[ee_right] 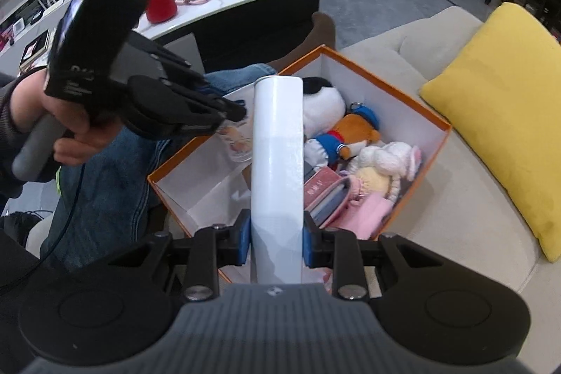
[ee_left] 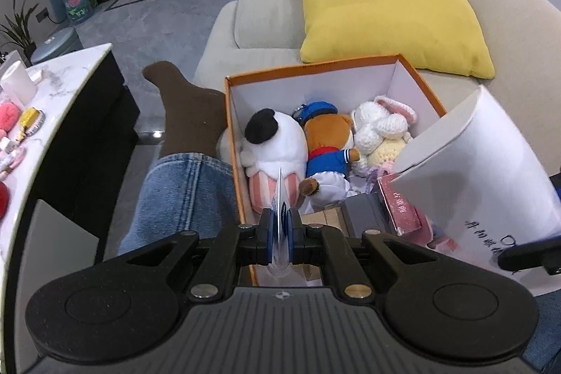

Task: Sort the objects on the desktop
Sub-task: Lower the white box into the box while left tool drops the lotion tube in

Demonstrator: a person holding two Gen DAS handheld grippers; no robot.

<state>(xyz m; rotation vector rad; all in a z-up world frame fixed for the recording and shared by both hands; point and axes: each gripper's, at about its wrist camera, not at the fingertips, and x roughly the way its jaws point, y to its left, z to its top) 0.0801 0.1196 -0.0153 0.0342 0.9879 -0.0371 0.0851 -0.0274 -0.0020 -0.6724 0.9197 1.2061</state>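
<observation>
Gripping a clear card point(ee_left: 280, 198), left tongs point(ee_left: 279, 226), right tongs point(ee_right: 277, 242) clamping white box point(ee_right: 278, 163)

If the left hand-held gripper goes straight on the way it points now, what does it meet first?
Probably the black-and-white plush lying in the orange box. The left hand-held gripper, shut on a thin clear card, points down at the plush's striped end. Depth is unclear, so this is a judgement.

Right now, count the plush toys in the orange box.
3. A black-eared white plush lies against the left wall of the orange box, a sailor bear in the middle, a crocheted bunny rightmost. The white box lid may hide others.
</observation>
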